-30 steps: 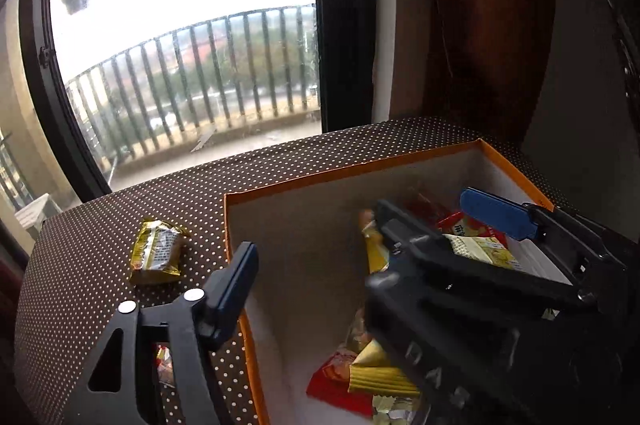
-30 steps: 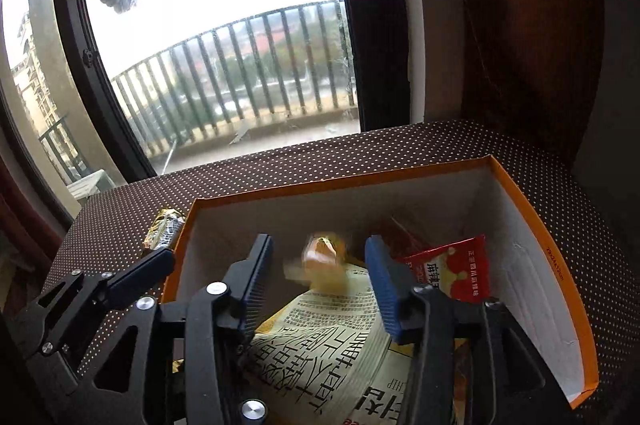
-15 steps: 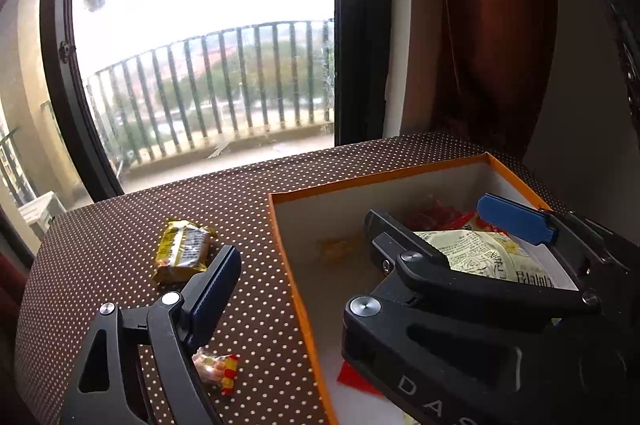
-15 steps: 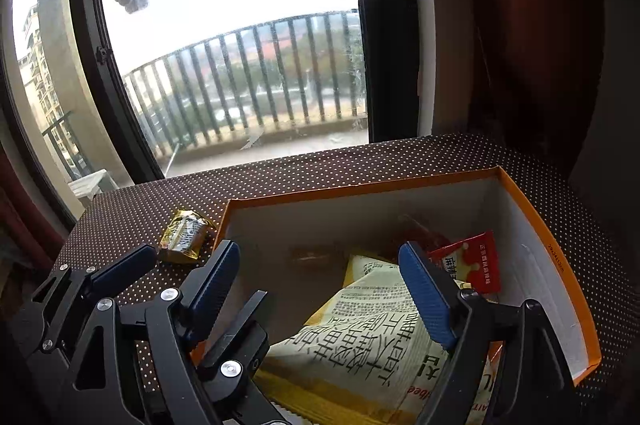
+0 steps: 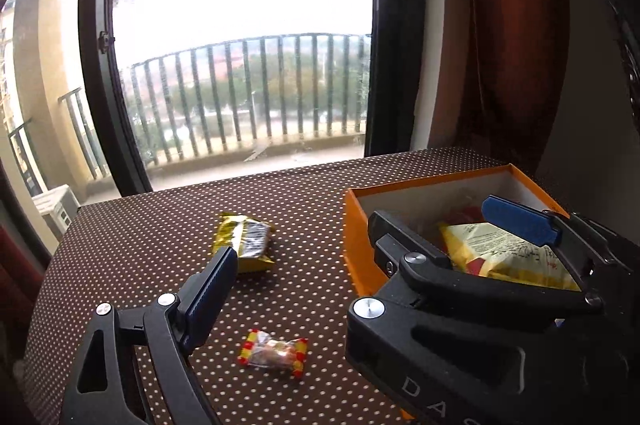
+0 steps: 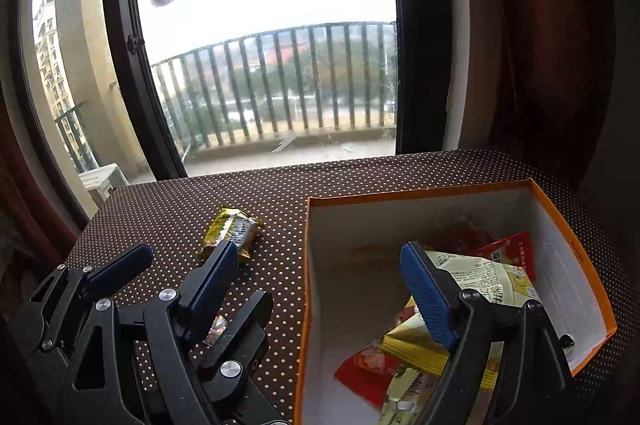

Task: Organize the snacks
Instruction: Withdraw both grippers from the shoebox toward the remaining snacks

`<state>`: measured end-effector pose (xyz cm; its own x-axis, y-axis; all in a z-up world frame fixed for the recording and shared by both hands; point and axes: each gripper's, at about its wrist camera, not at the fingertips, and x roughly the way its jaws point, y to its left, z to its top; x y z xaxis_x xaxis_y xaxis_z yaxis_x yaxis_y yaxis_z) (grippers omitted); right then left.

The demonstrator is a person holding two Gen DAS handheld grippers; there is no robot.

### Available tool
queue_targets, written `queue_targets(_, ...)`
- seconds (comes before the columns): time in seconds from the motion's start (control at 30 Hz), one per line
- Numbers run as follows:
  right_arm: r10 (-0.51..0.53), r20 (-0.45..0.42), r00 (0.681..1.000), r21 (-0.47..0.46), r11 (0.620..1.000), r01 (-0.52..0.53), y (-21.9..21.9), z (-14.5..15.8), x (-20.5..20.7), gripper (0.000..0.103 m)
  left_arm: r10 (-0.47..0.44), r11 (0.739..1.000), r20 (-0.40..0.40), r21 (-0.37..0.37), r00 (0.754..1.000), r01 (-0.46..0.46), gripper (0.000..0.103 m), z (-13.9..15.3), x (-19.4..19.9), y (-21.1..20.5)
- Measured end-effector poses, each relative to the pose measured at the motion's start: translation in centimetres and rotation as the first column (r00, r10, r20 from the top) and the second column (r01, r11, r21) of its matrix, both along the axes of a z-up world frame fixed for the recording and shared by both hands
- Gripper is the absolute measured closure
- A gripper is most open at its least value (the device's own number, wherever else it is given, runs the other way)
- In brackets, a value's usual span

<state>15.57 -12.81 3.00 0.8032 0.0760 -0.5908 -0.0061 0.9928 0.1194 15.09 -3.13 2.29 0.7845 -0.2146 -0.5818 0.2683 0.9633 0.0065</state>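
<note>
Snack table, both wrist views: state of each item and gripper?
orange box: open, holds several snack packets
yellow wrapped snack: on table, outside box
small clear candy: on table, outside box
left gripper: opening, nothing held
right gripper: open, nothing held

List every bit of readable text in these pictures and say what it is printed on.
"DAS": raised letters on the black gripper body at the bottom of the left wrist view, cut off by the frame.
Yellow-and-white snack bag in the orange box: dense print, too blurred to read.
Gold wrapper on the dotted tablecloth: label too small to read.
</note>
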Motion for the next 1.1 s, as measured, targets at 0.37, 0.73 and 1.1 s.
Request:
queue_targets(0.37, 0.066, -0.009, 0.998, 0.002, 0.998, -0.066, 5.7, -0.9, 0.9, 0.017, 0.071, 0.997, 0.007, 0.016, 0.997, -0.071, 0.011, -0.7, -0.2, 5.7)
queue_targets(0.73, 0.140, -0.067, 0.988, 0.035, 0.990, -0.138, 9.3, -4.9, 2.2, 0.017, 0.120, 0.992, -0.074, 0.038, 0.990, -0.118, 0.009, -5.0, 0.7, 9.2)
queue_targets(1.1, 0.187, -0.134, 0.973, 0.036, 0.982, -0.184, 11.3, -9.8, 2.3, 0.018, 0.122, 0.992, -0.171, 0.062, 0.978, -0.113, 0.009, -10.1, 1.0, 10.7)
